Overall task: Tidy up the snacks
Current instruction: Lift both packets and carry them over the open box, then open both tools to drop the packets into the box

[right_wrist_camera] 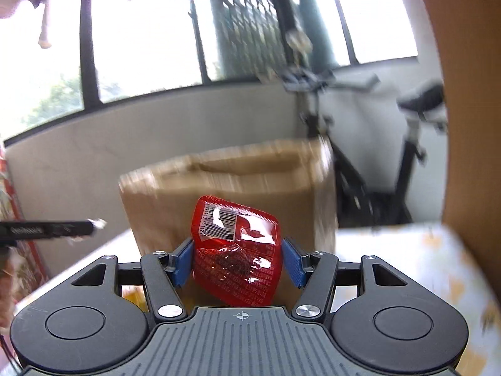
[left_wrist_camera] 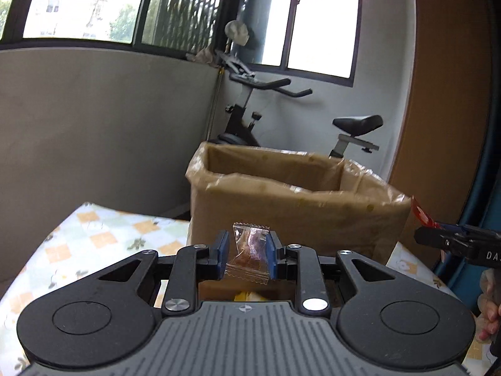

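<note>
Blue pads line the fingers (left_wrist_camera: 223, 255) of the left gripper (left_wrist_camera: 247, 255), which are clenched on a small clear plastic snack packet with crimped edges and a brownish piece inside (left_wrist_camera: 249, 255); the packet stands upright between the pads, held off the surface in front of the box. In the right wrist view the right gripper (right_wrist_camera: 237, 261) has its blue-padded fingers (right_wrist_camera: 183, 261) grasping a glossy red foil snack packet with a white barcode label (right_wrist_camera: 238, 250), the left pad pressed to its side and the right pad just at its edge, the packet tilted and also carried in the air. Just beyond both grippers stands an open brown cardboard box lined with clear plastic (left_wrist_camera: 297, 210), resting on a tabletop covered in a pale cloth with orange and green checks and small flowers (left_wrist_camera: 94, 238). Something yellow (left_wrist_camera: 247, 296) shows below the left gripper, too hidden to identify. Behind the box, by a grey wall (left_wrist_camera: 94, 119) under dark-framed windows (left_wrist_camera: 81, 3), is a black exercise bike (left_wrist_camera: 250, 119). The right view is blurred around the box.
</note>
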